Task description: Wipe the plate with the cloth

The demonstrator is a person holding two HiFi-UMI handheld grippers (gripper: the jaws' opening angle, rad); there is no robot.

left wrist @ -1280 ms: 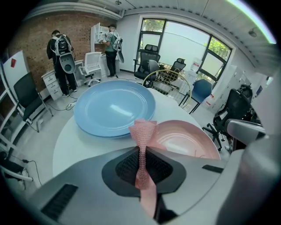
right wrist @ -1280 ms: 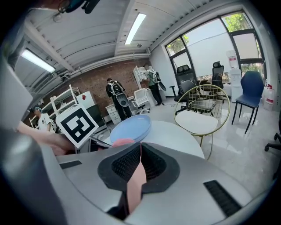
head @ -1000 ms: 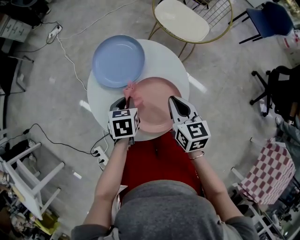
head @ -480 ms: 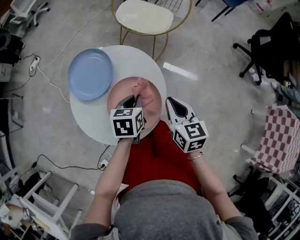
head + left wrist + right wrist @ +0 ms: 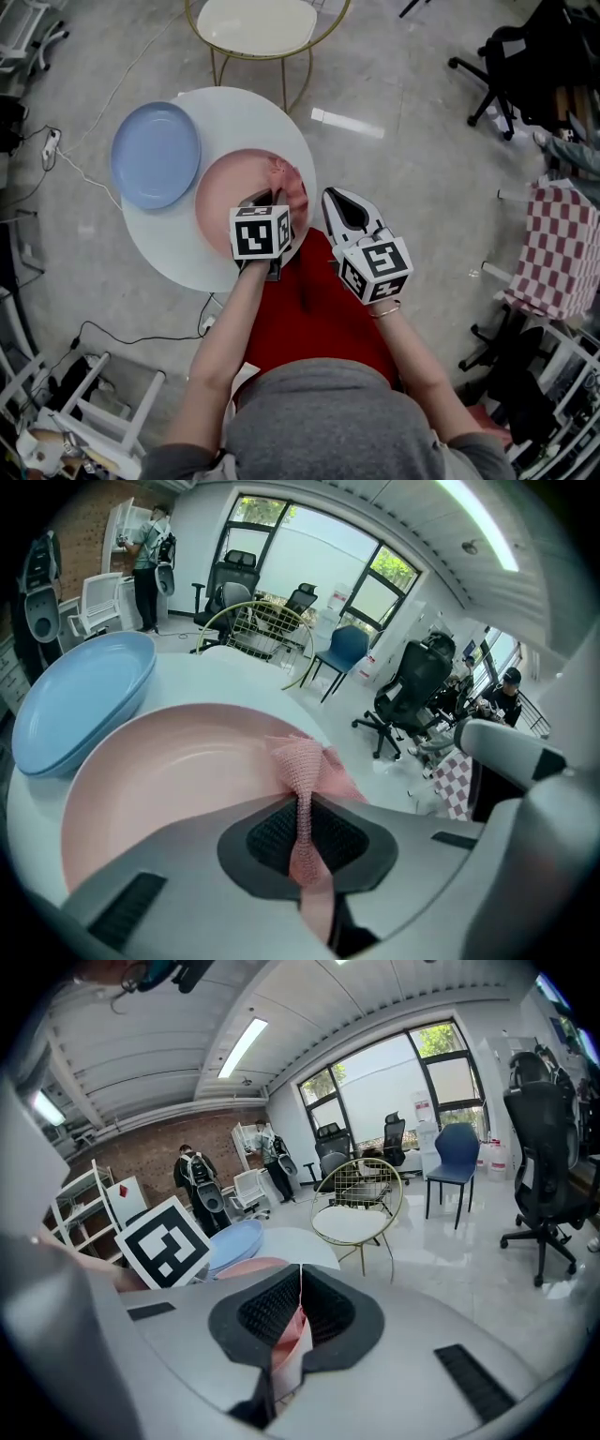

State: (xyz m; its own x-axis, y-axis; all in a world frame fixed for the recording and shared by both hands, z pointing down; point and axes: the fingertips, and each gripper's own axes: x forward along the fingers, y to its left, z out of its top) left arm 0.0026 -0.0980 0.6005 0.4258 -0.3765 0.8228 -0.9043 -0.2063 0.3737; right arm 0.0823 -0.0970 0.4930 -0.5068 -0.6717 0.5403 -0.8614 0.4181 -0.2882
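Head view first, and we're looking straight down on a round white table point(image 5: 225, 117) with two plates on it. The round pale pink plate point(image 5: 230, 202) sits on the side of the table nearest the person, and the round light blue plate point(image 5: 155, 155) lies just beside it on the left. We can't tell whether their rims touch.

The left gripper point(image 5: 270, 195) is over the pink plate's right half. A crumpled pink mesh cloth point(image 5: 287, 182) bunches out beyond its tips, close to the plate's right rim.

Over to the left gripper view, and it's clear: the left gripper point(image 5: 302, 794) is clamped on the cloth point(image 5: 305, 771). We see an open knitted weave, squeezed into a narrow strip between the dark ribbed pads point(image 5: 342, 832), then fanning into a loose bunch that rests on the pink plate point(image 5: 159, 771). The plate is matte and shallow, with a smooth raised rim. The blue plate point(image 5: 80, 700) sits at its left.

The right gripper point(image 5: 330, 199) hangs just off the table's edge, to the right of the pink plate. In the right gripper view its jaws point(image 5: 300, 1274) meet at the tips, and a sliver of pink shows through the gap lower down. Beyond it stands a gold wire-framed chair with a cream seat point(image 5: 352, 1222).
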